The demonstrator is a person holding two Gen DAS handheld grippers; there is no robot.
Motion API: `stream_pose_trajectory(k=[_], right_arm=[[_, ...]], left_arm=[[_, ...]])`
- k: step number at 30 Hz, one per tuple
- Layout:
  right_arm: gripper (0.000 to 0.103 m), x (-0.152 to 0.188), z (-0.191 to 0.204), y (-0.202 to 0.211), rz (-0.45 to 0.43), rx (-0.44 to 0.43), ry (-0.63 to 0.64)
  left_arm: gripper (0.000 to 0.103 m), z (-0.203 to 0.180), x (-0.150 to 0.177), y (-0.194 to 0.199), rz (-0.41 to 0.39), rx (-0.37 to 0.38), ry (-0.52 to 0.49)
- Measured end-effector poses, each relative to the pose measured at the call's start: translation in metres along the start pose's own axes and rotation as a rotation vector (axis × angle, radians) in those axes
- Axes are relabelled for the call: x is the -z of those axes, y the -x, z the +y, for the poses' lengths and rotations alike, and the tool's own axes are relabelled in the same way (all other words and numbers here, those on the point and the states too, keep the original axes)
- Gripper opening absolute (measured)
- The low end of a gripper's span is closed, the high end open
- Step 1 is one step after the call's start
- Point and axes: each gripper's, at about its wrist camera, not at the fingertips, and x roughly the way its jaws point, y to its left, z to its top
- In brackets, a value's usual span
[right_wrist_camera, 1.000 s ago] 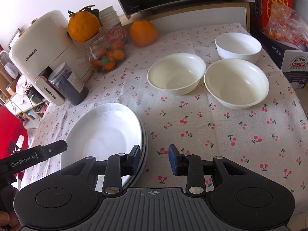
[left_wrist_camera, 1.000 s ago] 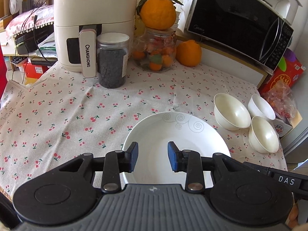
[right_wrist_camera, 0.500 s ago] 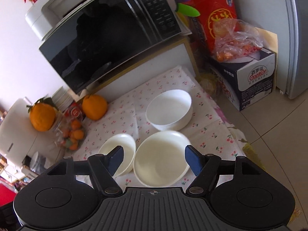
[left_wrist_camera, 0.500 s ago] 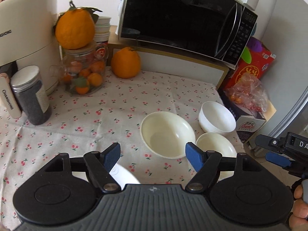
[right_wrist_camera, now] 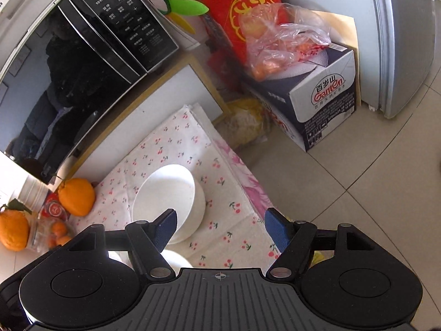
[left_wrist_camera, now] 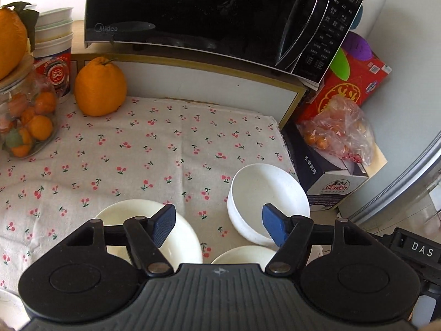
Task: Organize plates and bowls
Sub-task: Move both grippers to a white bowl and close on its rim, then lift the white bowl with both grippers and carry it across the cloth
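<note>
Left wrist view: the left gripper (left_wrist_camera: 219, 227) hangs above the table covered in a cherry-print cloth (left_wrist_camera: 154, 149), its blue-padded fingers (left_wrist_camera: 164, 226) spread wide and holding nothing. Three white ceramic bowls sit near the table's right edge: a deep white bowl (left_wrist_camera: 264, 193) close to that edge, a wider white bowl (left_wrist_camera: 182, 237) to its left, partly hidden by the left finger, and the rim of a third white bowl (left_wrist_camera: 242, 255) just in front of them, close beside both. A large orange citrus fruit (left_wrist_camera: 99, 87) rests at the far edge, below the black microwave oven (left_wrist_camera: 206, 13), with a glass jar of small oranges (left_wrist_camera: 26, 121) toward the far left corner.

Right wrist view: the right gripper (right_wrist_camera: 220, 229) is likewise released, fingers (right_wrist_camera: 275, 230) far apart and empty. The deep white bowl (right_wrist_camera: 168, 198) stands near the table's right edge, behind the left finger. A sliver of another white bowl (right_wrist_camera: 173, 260) shows nearer the camera. Beyond the edge, a blue-and-white cardboard box (right_wrist_camera: 319, 102) sits on the tiled floor (right_wrist_camera: 372, 179).
</note>
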Motion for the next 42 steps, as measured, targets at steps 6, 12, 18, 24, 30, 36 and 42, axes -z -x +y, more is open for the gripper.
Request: stream_pose_trajectory(k=[6,12,18,24,30,36,42], right_arm=[[0.070,-0.006,0.012,-0.024,0.002,-0.002,0.047],[0.040,-0.013,0.020,-0.045,0.015,-0.026,0.072],[0.029,-0.012,0.030,-0.059,0.038,-0.030,0.104],[0.019,-0.004,0.041,-0.074,0.070,0.007,0.179],[0.014,-0.001,0.045,-0.081,0.071,0.036,0.202],[0.014,-0.002,0.047,-0.074,0.042,0.043,0.209],[0.014,-0.007,0.051,-0.055,-0.025,0.010,0.206]], left_arm=[[0.048,-0.004,-0.005,-0.029,0.029,-0.005,0.017],[0.036,-0.003,-0.009,-0.045,0.037,-0.005,0.031],[0.022,-0.006,-0.009,-0.058,0.047,0.008,0.024],[0.011,-0.011,-0.008,-0.065,0.062,0.007,0.007],[0.007,-0.013,-0.007,-0.068,0.065,0.000,-0.005],[0.006,-0.016,-0.009,-0.063,0.051,0.011,-0.007],[0.006,-0.018,-0.013,-0.047,0.009,0.030,-0.017]])
